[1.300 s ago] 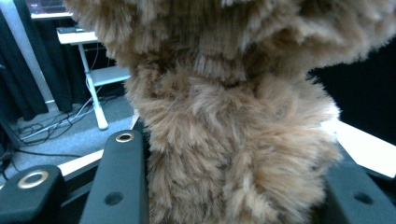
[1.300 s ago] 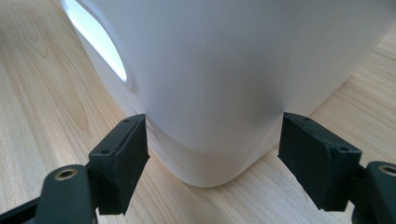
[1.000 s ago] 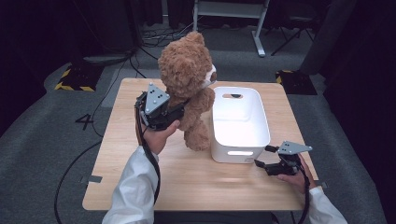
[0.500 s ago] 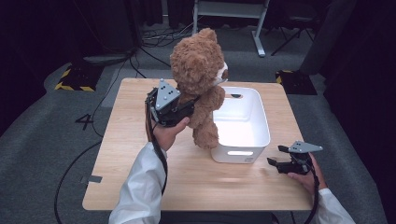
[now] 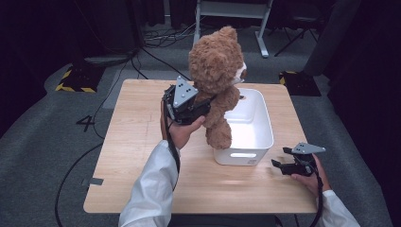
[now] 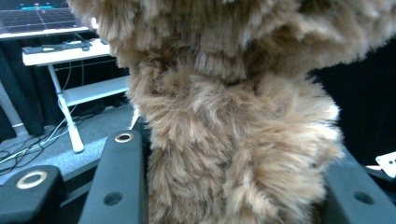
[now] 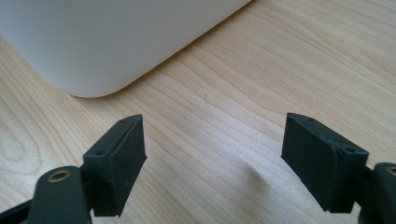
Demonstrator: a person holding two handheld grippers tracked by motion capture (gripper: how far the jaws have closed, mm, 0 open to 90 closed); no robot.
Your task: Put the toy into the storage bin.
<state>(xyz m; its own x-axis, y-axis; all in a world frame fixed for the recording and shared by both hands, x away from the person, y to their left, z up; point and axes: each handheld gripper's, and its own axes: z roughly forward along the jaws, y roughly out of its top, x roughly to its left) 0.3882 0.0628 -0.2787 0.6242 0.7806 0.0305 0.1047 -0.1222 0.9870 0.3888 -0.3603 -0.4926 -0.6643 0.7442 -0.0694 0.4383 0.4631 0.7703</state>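
The right tongs rest spread and empty on the counter beside the white bin. Farther back, the left tongs pinch the teddy bear around its middle — lifted clear, its legs hanging apparently just over the bin's near edge — so the pick-up is done, and lowering and letting go remain.

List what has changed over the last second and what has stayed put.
The left gripper, shut on the teddy bear, has carried it rightward from the table toward the white bin; its legs now hang over the bin's near left corner. The right gripper slid right, jaws open. The bin stayed put.
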